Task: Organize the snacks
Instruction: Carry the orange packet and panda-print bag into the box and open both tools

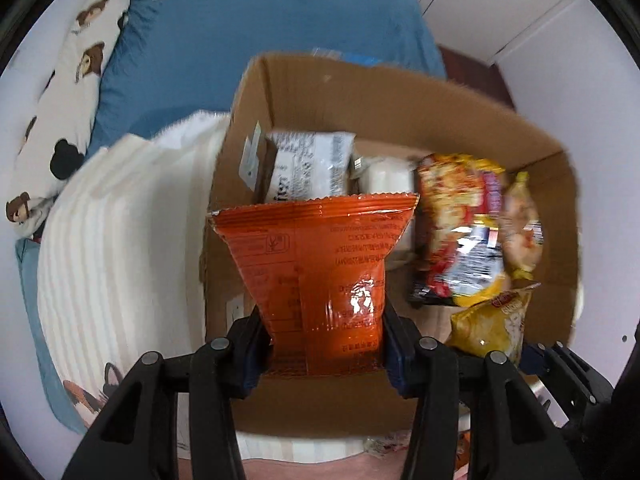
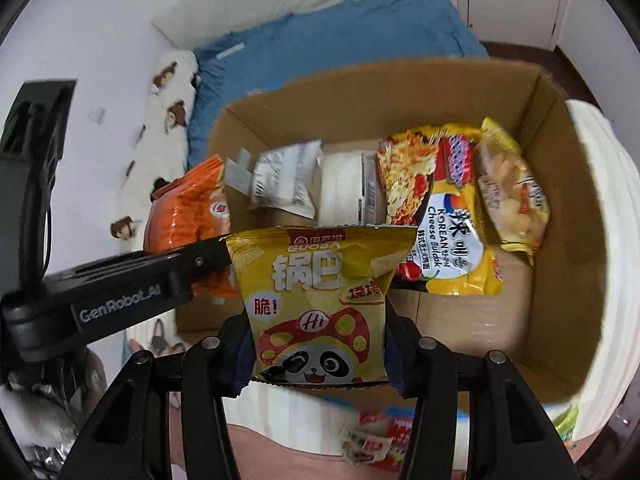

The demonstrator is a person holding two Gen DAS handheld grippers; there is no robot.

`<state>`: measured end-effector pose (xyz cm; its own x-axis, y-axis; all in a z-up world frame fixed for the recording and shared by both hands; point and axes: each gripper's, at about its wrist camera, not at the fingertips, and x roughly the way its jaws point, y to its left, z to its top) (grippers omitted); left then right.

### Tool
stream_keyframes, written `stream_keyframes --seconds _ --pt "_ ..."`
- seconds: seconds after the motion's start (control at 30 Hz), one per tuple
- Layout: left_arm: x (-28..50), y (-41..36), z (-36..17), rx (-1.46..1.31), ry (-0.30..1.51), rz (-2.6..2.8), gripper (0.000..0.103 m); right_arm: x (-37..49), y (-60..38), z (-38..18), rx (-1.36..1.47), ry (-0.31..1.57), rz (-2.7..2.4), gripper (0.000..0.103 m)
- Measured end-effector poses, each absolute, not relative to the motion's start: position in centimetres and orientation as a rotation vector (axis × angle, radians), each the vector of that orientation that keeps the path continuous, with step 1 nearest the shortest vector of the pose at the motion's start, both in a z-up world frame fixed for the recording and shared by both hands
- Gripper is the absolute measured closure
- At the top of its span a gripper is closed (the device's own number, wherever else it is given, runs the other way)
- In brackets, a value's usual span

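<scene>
Orange snack bag (image 1: 320, 276) and yellow panda bag (image 2: 320, 304) held upright above the open cardboard box (image 2: 560, 240).

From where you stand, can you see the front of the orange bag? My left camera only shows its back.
Observer: Yes. The right camera shows the orange bag has a round logo on its front.
Child: What's that yellow thing poking in at my corner?
Observer: A yellow bag with a cartoon panda, pinched in the right gripper.
Child: Can you read the noodle packet?
Observer: The noodle packet says Korean Cheese Buldak, lying inside the cardboard box.
</scene>
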<state>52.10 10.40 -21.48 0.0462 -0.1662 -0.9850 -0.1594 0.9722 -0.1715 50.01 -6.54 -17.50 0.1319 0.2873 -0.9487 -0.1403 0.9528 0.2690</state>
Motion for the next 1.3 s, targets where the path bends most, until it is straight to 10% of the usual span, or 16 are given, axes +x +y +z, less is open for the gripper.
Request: stream_keyframes --seconds 0.5,0.63,1.3 --pt "52.7 10.6 -25.4 -0.273 1.6 -0.004 0.054 53.2 -5.7 -25.9 0.13 1.566 0.281 0.045" --pt "52.7 11.0 -24.8 -0.279 1.58 0.002 0.026 53.6 -5.5 -26.5 0.102 1.583 0.246 0.008" --pt "48.4 9.6 -17.6 -0.223 1.408 0.029 0.01 50.0 -7.6 -20.3 0.061 1.471 0.179 0.006"
